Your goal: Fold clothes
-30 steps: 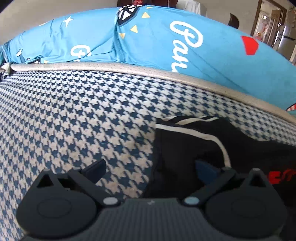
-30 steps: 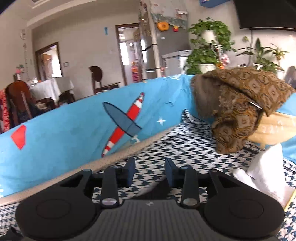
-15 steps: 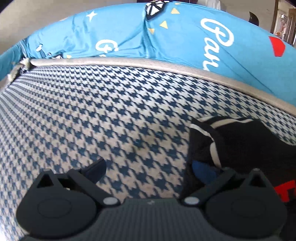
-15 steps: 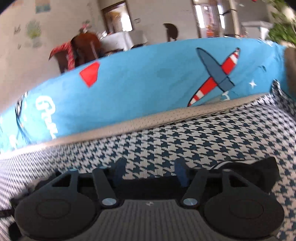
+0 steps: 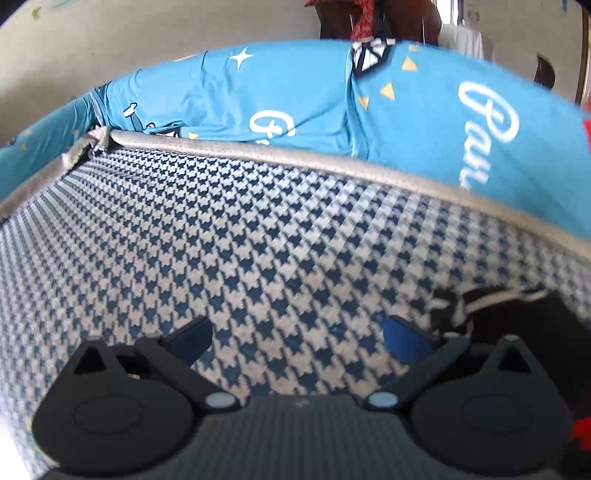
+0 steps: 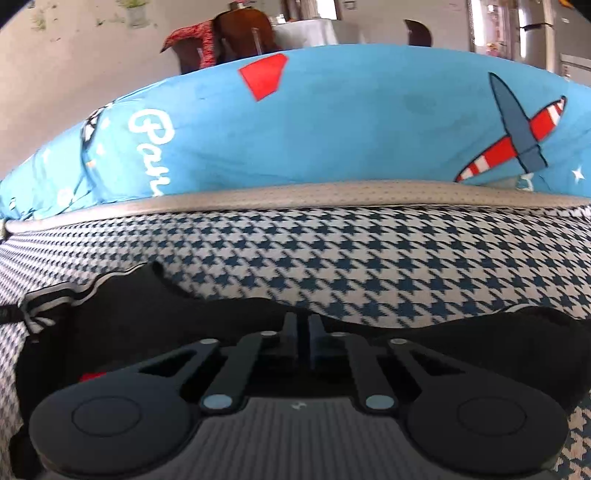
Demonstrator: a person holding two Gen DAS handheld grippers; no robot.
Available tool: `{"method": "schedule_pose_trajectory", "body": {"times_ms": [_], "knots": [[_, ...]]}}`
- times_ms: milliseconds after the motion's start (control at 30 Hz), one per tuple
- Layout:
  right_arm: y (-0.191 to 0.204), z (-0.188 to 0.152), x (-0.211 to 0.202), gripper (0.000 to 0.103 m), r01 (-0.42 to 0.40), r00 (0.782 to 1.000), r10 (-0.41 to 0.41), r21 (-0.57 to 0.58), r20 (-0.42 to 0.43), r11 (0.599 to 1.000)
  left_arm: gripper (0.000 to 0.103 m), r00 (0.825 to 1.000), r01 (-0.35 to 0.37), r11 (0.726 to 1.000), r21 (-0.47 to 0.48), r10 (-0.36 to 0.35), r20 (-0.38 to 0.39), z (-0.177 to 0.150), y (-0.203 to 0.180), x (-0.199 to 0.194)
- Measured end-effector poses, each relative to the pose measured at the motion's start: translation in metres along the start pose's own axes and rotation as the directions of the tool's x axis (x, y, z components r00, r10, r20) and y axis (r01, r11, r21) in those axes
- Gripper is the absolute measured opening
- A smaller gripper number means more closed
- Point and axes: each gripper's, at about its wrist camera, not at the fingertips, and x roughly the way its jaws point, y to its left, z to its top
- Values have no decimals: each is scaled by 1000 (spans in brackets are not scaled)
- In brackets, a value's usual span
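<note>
The right gripper is clamped on soft black garment at lower centre; the left gripper is spread above houndstooth-weave cushion.

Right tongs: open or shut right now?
Shut. In the right wrist view, the right tongs have their fingers almost touching, over the edge of the black garment; whether cloth is pinched, cannot tell.

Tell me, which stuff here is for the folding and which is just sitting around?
For the folding:
- black garment with white stripes
- right gripper, shut on its edge
- left gripper, open over the houndstooth cushion

Just lying about:
- blue cartoon cover
- wooden chair with red cloth
</note>
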Motion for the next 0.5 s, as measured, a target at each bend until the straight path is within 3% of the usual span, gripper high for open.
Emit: {"method": "schedule_pose_trajectory", "body": {"times_ms": [133, 300, 500], "knots": [[4, -4, -8, 5, -63, 998, 63, -26, -11, 998, 103, 997, 67, 998, 3, -67, 22, 0, -8, -10], [14, -12, -15, 5, -88, 996, 85, -111, -37, 990, 103, 989, 145, 987, 67, -145, 6, -8, -33, -12], [11, -8, -17, 6, -103, 994, 98, -105, -57, 989, 103, 979, 206, 970, 132, -205, -23, -19, -55, -9]]}}
